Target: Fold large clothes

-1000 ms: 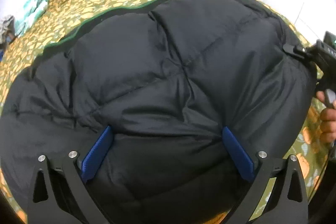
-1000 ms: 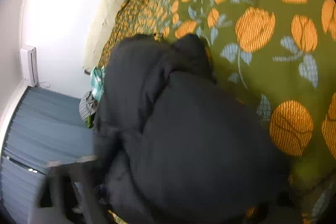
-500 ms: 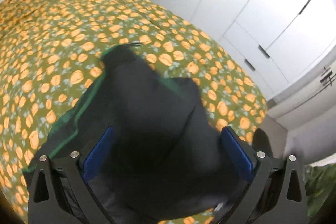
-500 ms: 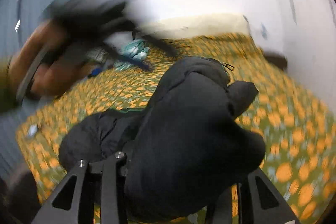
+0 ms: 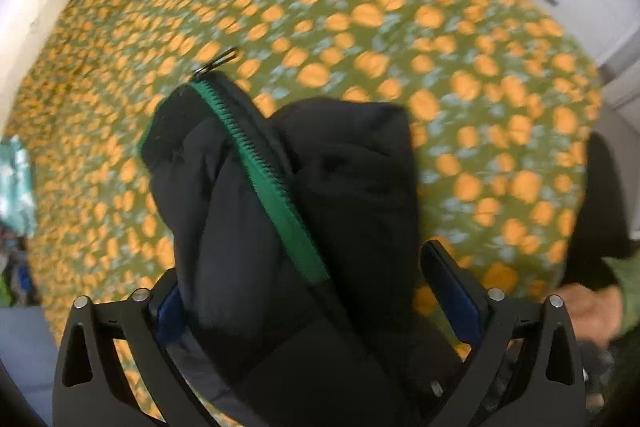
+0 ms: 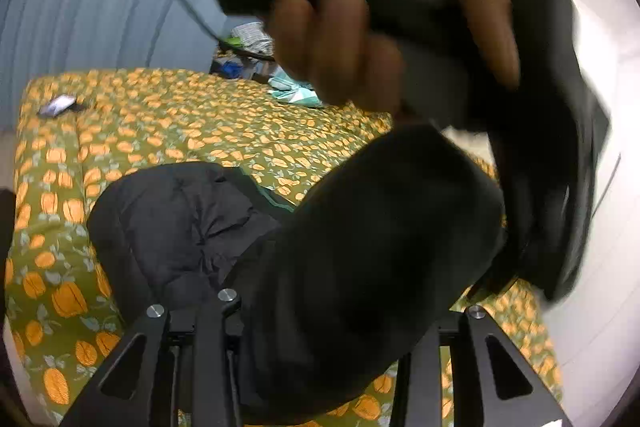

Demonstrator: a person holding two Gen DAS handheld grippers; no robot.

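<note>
Black puffer jacket fills both tongs: the left gripper, whose jaws have just been closing, holds a thick bunch of it with the green zipper running up, and the right gripper clamps another fold. The rest of it lies crumpled on the orange-flowered bedspread, below the person's left hand

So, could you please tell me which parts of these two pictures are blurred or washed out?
Left wrist view: the bedspread is smeared by motion, while the jacket and its zipper stay fairly sharp. Right wrist view: the hand up close is blurred, and the wall behind it is blown out white.
</note>
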